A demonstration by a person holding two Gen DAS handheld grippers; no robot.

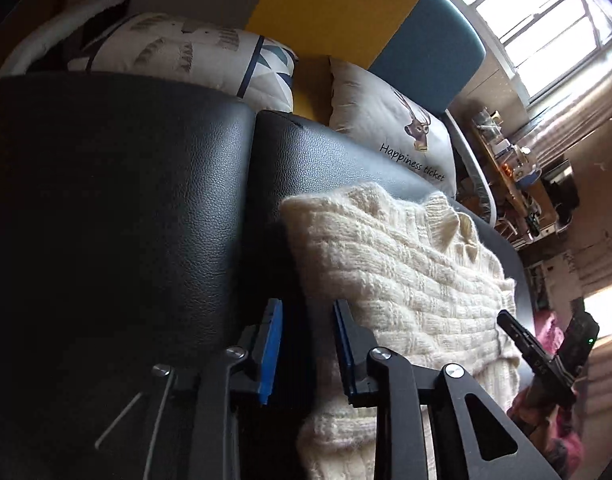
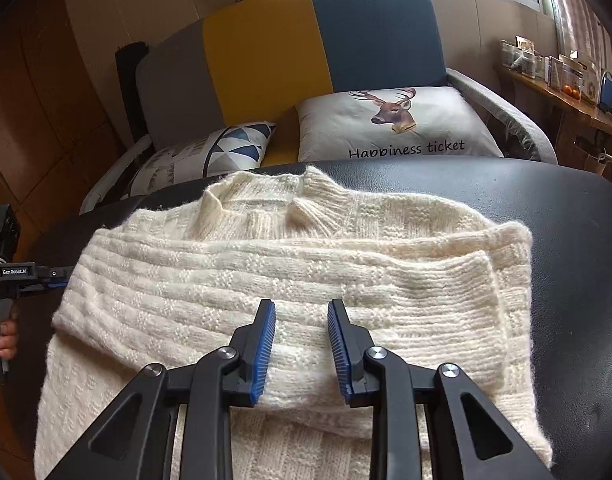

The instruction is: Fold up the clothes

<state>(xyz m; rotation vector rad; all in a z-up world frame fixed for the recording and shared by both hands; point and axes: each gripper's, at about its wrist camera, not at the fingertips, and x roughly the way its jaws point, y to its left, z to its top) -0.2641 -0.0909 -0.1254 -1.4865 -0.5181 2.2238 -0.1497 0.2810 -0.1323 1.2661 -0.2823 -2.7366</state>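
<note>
Cream chunky-knit sweater (image 2: 290, 304) lay part-folded across the black leather seat (image 2: 578, 264), left gripper (image 1: 308, 344) and right gripper (image 2: 302, 344) both spread, empty; loose sleeve layers likely to slip when lifted.

The cream sweater (image 2: 290, 280) ran off the bottom edge behind the right gripper's arms; the shelf clutter (image 2: 562, 72) was perhaps jars, too small.

**Sofa, cushions and cluttered shelf around a black surface**

A black leather surface (image 2: 566, 264) is seen low. At 12 o'clock, a grey, yellow and teal sofa (image 2: 266, 52) is set, with a deer cushion (image 2: 394, 128) and a triangle-patterned cushion (image 2: 226, 148). At 2 o'clock, a cluttered wooden shelf (image 2: 558, 92) is found below a window (image 1: 546, 20).
</note>
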